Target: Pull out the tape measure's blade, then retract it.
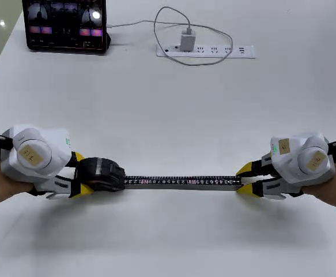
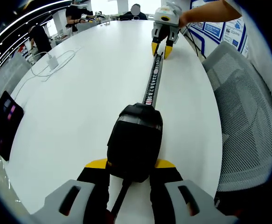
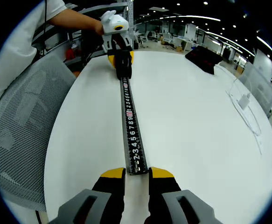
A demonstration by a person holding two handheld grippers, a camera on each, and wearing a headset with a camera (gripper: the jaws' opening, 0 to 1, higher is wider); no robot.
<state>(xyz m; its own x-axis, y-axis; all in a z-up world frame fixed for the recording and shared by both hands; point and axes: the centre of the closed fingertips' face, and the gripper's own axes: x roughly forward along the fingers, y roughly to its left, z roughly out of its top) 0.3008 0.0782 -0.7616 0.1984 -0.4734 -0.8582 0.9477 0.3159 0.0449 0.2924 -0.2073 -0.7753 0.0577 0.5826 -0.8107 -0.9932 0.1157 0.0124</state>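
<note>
The tape measure case (image 1: 101, 174) is clamped in the left claw (image 1: 82, 173), low over the white surface (image 1: 156, 115). Its blade (image 1: 182, 181) runs straight out to the right claw (image 1: 246, 179), which pinches the blade's free end. The blade's long axis lies from one claw to the other, parallel to the surface's near edge. Retracting would likely mean guiding the right claw along that line toward the case.

- Surface (image 1: 168, 115): plain white.
- Tape measure case (image 1: 100, 173): black.
- Blade (image 1: 182, 181): black, with white numerals and a few red marks.
- Left tongs (image 1: 81, 173) and right tongs (image 1: 244, 179): white bodies, yellow tips.
- Tablet (image 1: 67, 26), far left corner: black, with pink-lit screen patches.
</note>
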